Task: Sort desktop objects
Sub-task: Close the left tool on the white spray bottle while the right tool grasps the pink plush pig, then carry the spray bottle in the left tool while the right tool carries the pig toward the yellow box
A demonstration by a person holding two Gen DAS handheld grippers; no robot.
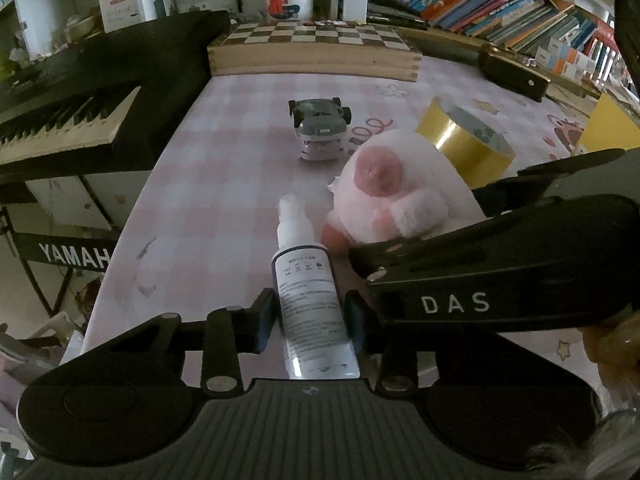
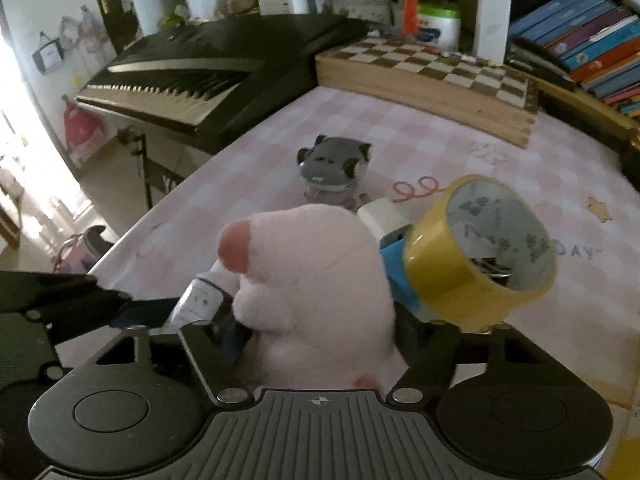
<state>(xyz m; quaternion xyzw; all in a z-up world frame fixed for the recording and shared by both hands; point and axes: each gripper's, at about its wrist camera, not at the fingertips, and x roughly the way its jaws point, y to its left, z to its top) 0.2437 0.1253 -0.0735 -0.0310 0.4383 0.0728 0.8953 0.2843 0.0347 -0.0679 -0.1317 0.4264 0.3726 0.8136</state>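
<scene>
gripper (image 1: 312, 320): black | ribbed grey base | silver screws | "DAS" lettering

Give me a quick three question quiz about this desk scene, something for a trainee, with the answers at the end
1. True or false: the left gripper is closed on the spray bottle.
2. Which object sits between the right gripper's fingers? A) roll of yellow tape B) pink plush toy C) grey toy car
3. Fill in: the wooden board at the far edge of the table is a ____.

Key: 1 true; 2 B; 3 chessboard.
</scene>
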